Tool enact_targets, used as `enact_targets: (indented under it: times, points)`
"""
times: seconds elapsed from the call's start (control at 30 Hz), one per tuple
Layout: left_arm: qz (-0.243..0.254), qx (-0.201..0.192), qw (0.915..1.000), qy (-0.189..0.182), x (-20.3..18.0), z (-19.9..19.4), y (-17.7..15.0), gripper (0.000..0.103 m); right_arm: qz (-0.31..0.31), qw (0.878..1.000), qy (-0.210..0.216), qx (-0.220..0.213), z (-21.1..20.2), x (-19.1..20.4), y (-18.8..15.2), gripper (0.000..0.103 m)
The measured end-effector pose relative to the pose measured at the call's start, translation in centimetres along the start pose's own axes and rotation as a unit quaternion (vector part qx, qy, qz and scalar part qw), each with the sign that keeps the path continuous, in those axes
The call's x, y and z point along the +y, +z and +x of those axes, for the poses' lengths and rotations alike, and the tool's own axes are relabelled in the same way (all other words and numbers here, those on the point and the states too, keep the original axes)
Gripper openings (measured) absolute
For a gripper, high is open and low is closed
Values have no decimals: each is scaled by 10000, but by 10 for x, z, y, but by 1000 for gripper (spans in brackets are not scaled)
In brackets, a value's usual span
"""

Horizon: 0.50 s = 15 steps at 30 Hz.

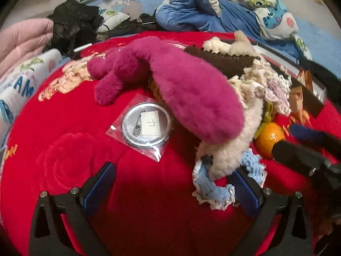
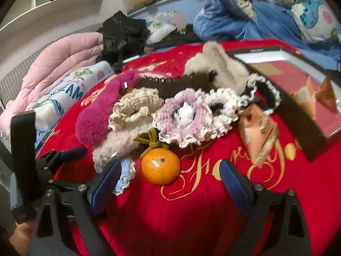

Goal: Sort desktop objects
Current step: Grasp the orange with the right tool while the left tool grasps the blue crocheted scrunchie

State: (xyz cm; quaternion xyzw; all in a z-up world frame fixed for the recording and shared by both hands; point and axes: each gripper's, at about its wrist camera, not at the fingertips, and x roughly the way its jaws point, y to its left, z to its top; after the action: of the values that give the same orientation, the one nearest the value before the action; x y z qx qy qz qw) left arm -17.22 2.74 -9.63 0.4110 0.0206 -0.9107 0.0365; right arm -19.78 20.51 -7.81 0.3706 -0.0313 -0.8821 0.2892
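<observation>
Both grippers gape empty: the right gripper [image 2: 168, 170] frames the orange [image 2: 161, 166] on the red cloth [image 2: 191, 224]; the left gripper [image 1: 172, 181] nears a blue scrunchie [image 1: 213, 187]. Round fruit could roll away.

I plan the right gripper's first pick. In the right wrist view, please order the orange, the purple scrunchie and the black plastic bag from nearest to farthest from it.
From the right gripper:
1. Orange: nearest, between the open fingers, slightly left of centre.
2. Purple scrunchie: behind the orange, mid-pile.
3. Black plastic bag: farthest, beyond the red blanket, upper left.
</observation>
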Motion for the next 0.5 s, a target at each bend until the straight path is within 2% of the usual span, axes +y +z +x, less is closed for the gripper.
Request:
enact_targets:
  times: [0.2,0.3,0.5]
  points:
    - [34,-237,9996,138,-5,-3,-7,103,-78,9998,-196,74,11,5,-3,93]
    - [24,-215,9997,85,-3,-1,-7,103,-167,9992,-355,91,15,11,-4,93]
    - [30,-167,9999,5,1,0,-3,103,-118,9992,-375,119,15,8,-4,89]
